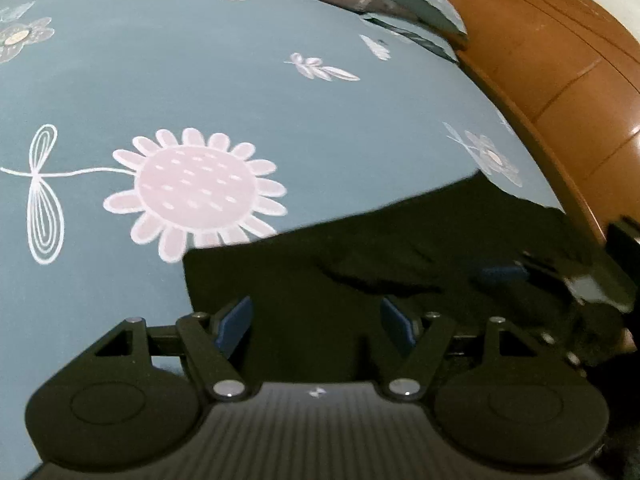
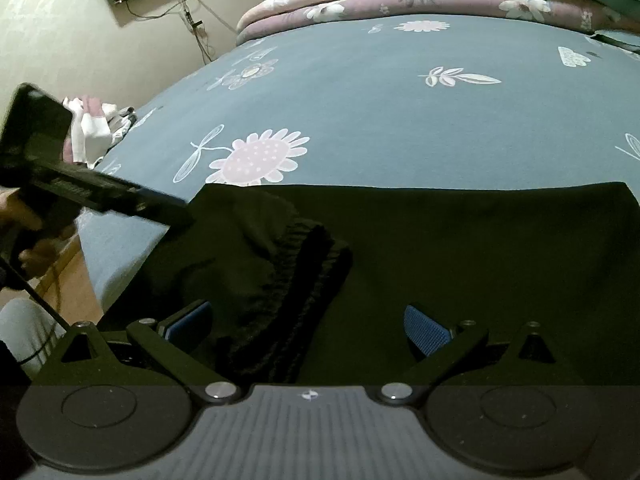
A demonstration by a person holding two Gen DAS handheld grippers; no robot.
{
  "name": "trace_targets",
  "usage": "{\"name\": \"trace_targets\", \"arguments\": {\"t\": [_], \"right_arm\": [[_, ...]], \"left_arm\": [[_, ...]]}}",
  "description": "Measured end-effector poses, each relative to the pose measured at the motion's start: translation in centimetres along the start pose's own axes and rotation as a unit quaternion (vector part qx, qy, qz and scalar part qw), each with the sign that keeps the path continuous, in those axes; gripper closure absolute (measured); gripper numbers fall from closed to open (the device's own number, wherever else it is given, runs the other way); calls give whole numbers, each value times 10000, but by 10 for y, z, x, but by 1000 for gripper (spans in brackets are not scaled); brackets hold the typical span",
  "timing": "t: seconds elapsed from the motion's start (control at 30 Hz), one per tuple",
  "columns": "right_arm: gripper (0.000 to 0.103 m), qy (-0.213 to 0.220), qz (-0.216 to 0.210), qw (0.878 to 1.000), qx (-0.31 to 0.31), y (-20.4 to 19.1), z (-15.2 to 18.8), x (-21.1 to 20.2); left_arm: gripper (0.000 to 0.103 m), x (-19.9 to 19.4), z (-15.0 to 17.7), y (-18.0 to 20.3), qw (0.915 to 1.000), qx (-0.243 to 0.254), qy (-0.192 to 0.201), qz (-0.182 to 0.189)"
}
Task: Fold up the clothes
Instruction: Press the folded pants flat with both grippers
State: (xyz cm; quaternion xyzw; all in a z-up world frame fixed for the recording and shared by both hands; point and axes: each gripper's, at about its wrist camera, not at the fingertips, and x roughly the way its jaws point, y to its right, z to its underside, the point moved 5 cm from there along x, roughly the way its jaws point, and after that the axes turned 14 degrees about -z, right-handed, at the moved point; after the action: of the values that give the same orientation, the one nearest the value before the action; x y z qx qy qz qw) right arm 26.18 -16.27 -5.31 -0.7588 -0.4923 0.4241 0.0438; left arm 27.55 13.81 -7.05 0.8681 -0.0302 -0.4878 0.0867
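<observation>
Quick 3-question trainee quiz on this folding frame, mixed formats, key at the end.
1. True or false: the left gripper is clamped on the dark garment.
2. Which lies beside the garment's far edge on the bedsheet? A) a striped towel B) a large pink flower print C) a book
3. Fill in: the ribbed elastic waistband sits bunched between the pads of the ____ gripper.

Key: 1 false, both grippers' jaws stand open; 2 B; 3 right.

Black garment [image 2: 440, 240] of matt cloth with a ribbed waistband, bedsheet [image 1: 200, 80] of smooth printed cotton-like cloth, bed frame [image 1: 560, 60] of glossy varnished wood, gripper pads [image 2: 426, 330] of ridged blue rubber
</observation>
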Motion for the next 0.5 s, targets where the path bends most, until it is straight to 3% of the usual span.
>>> {"name": "trace_targets", "arguments": {"t": [0.13,0.5], "right_arm": [[0,-53,108,9999,59,3,4,-3],[0,-199,21,9998,36,15,-4,8]], "left_arm": [[32,14,4,-5,9999,-39,-125,-58],[29,1,2,12,9996,-40,99,-259]]}}
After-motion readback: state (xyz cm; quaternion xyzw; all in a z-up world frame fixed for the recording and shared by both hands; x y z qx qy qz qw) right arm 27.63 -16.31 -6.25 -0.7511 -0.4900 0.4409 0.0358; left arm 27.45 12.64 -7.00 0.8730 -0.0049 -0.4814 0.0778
